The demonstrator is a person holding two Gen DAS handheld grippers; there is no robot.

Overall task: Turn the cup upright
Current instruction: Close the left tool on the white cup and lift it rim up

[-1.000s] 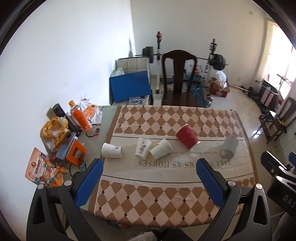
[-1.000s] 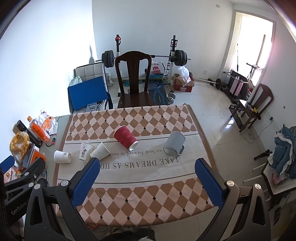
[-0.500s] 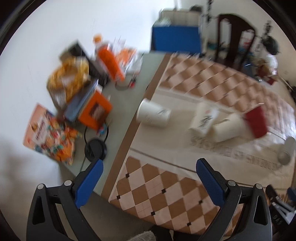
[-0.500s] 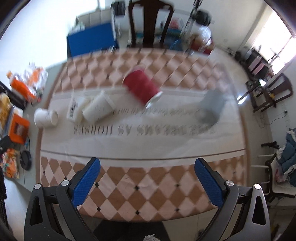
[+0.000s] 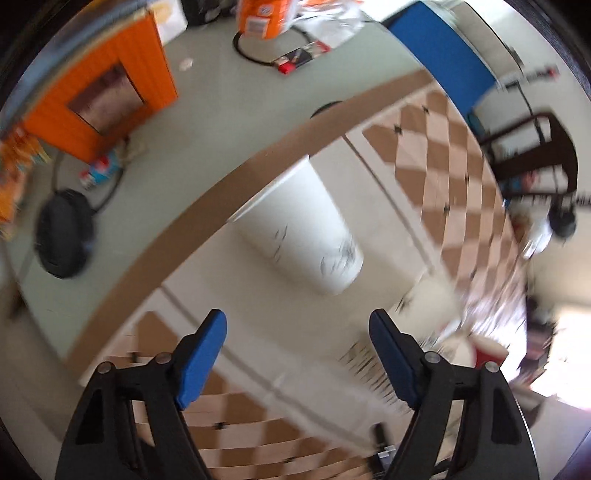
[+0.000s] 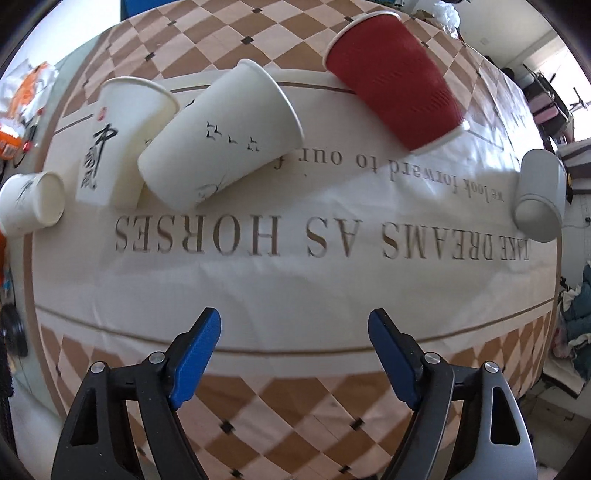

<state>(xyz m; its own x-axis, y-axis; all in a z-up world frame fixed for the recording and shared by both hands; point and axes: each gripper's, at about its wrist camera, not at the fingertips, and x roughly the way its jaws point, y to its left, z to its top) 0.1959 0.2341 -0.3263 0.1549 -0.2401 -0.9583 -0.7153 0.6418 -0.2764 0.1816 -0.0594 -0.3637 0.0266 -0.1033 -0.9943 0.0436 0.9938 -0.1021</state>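
Several paper cups lie on their sides on a checked tablecloth [image 6: 295,398]. In the right wrist view: a small white cup [image 6: 31,205] at far left, a white cup with black characters [image 6: 118,140], a white cup with birds [image 6: 221,136], a red cup [image 6: 395,77], a grey cup [image 6: 541,195] at right. My right gripper [image 6: 294,334] is open, empty, well short of the cups. In the left wrist view the small white cup [image 5: 303,229] lies just ahead of my open, empty left gripper [image 5: 297,341].
Left of the cloth on the bare table [image 5: 207,122] lie an orange box [image 5: 99,85], a black round object [image 5: 62,240] with a cable, and an orange bottle [image 5: 266,14]. A dark wooden chair [image 5: 535,147] stands behind the table.
Both grippers have dropped down and forward toward the table. The left one swung left and now sits close over the small white cup. The right one came close to the cloth.
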